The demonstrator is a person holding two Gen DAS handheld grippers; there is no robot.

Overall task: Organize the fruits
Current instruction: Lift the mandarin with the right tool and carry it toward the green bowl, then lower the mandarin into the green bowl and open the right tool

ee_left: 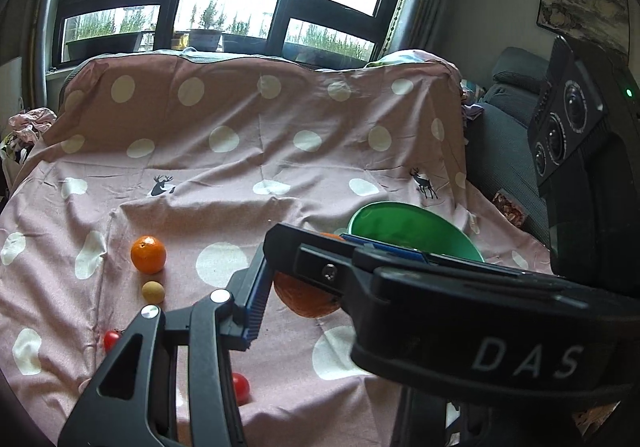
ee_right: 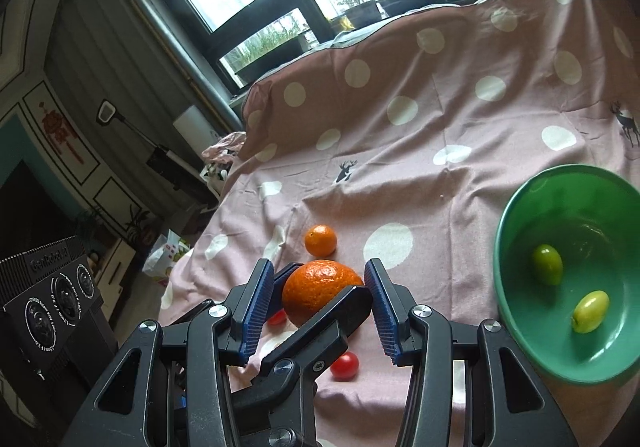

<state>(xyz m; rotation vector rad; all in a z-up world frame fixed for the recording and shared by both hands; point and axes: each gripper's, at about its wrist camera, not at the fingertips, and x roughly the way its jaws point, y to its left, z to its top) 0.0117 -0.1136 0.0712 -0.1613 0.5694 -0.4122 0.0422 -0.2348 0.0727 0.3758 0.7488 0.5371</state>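
The large orange [ee_right: 320, 287] is round, bright and dimpled, with a duller, shaded underside in the left wrist view. It sits up between the blue ribbed pads of the right gripper [ee_right: 320, 279], which stand apart on either side of it. A sliver of space shows at each pad, so I cannot tell whether that gripper actually presses on the fruit. The left gripper [ee_left: 300, 287] crosses in from below. One of its black fingers [ee_right: 320, 327] lies against the orange's near right side, and its blue pad [ee_left: 254, 307] touches the opposite side, so this gripper is clamped on the fruit.

Just beyond the jaw tips a small orange [ee_right: 320, 240] rests on the pink spotted cloth [ee_right: 440, 119]. A tiny tan round fruit [ee_left: 153, 291] sits beside it, on the near side. Under and behind the jaws lie two cherry tomatoes, one [ee_right: 345, 365] below the crossing finger and one [ee_right: 277, 317] peeping out by the right gripper's left pad.

To the right of the jaws, apart from them, stands a green bowl [ee_right: 500, 247]. It holds two small oval fruits, well separated: a darker green one [ee_right: 547, 264] and a yellower one [ee_right: 590, 311] nearer the rim.
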